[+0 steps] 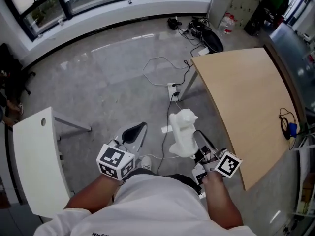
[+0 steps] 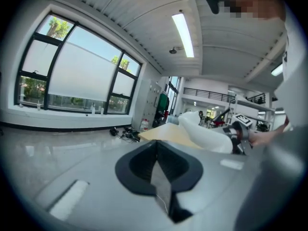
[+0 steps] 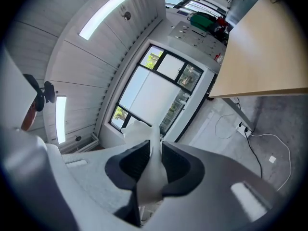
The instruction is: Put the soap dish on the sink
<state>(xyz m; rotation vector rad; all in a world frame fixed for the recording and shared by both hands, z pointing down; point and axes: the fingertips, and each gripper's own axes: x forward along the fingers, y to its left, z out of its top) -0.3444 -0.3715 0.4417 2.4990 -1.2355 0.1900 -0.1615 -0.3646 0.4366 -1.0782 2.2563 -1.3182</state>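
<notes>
One white soap dish, lower centre, clamped in the right tongs; left tongs closed, empty; one wooden tabletop right.

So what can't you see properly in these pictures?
The sink: it shows in none of the views.
Soap dish: in the head view, the right gripper hides its lower end.
Small blue thing on the table: in the head view, too small to tell.

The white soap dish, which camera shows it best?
The head view: the whole white soap dish shows there, held by the right hand-held gripper. The right gripper view shows only its edge between the jaws; the left gripper view shows it side-on.
</notes>
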